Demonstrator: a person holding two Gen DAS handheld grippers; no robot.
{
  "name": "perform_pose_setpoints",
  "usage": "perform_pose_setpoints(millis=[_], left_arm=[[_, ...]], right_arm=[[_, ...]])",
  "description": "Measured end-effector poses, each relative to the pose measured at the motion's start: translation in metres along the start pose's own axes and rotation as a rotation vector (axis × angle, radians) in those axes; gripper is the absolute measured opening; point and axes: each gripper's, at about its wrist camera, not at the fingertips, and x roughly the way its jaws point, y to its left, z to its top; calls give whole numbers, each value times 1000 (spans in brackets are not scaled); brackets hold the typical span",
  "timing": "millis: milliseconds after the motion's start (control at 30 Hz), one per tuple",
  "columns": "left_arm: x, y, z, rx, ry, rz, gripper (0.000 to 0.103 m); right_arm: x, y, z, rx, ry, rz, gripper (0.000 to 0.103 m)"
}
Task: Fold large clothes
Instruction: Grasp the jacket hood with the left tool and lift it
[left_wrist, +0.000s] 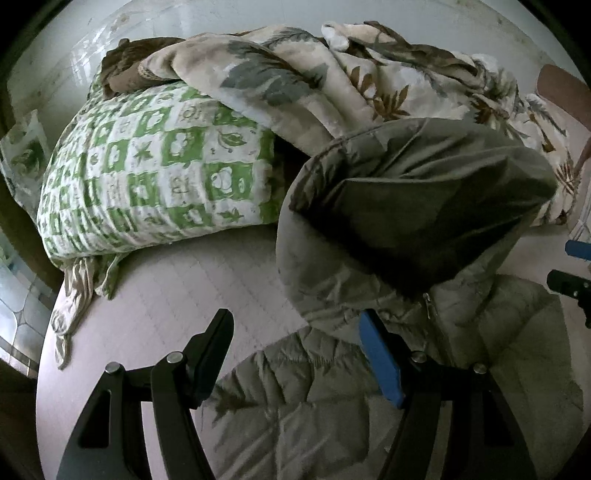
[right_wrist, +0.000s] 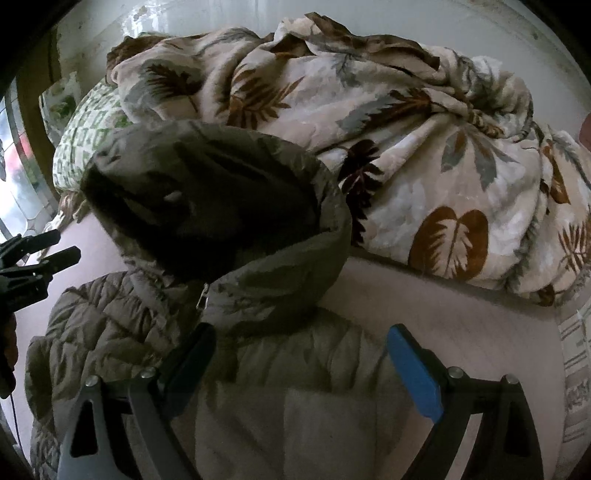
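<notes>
A grey-green quilted hooded jacket lies on the pale bed sheet, its dark-lined hood standing up at the far end. The jacket also fills the near part of the right wrist view, with the hood above it. My left gripper is open and empty, hovering over the jacket's left shoulder. My right gripper is open and empty over the jacket's right shoulder. The right gripper's tips show at the right edge of the left wrist view; the left gripper shows at the left edge of the right wrist view.
A green-and-white checked pillow lies at the far left of the bed. A crumpled leaf-print blanket is piled behind the hood, along a white wall. A window is at the left.
</notes>
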Motion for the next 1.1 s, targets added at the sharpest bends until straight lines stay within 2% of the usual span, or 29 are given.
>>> perform_pose_setpoints(millis=[200, 400, 600, 633, 667, 700, 733, 767, 800, 867, 1100], left_arm=[[20, 0, 10, 21, 14, 23, 71], [44, 8, 24, -42, 31, 24, 71], [66, 0, 38, -61, 32, 24, 70], [67, -4, 38, -52, 24, 18, 64], [67, -8, 38, -41, 22, 9, 39], [69, -13, 38, -26, 31, 10, 22], [70, -16, 37, -12, 38, 15, 19], [70, -19, 37, 0, 36, 6, 14], [69, -22, 36, 11, 29, 2, 12], [66, -24, 35, 12, 16, -8, 10], [38, -12, 30, -3, -33, -57, 8]], right_arm=[[20, -4, 19, -5, -1, 10, 95], [41, -8, 43, 6, -9, 41, 95], [59, 2, 63, -18, -20, 16, 95], [60, 4, 65, -21, -20, 16, 95], [61, 7, 66, -25, -25, 18, 95], [61, 9, 66, -28, -30, 23, 94], [59, 12, 66, -31, -42, 40, 91], [58, 14, 66, -33, -46, 52, 75], [58, 17, 66, -36, -47, 47, 52], [54, 17, 66, -31, -52, 31, 19], [33, 11, 54, -29, -68, 66, 12]])
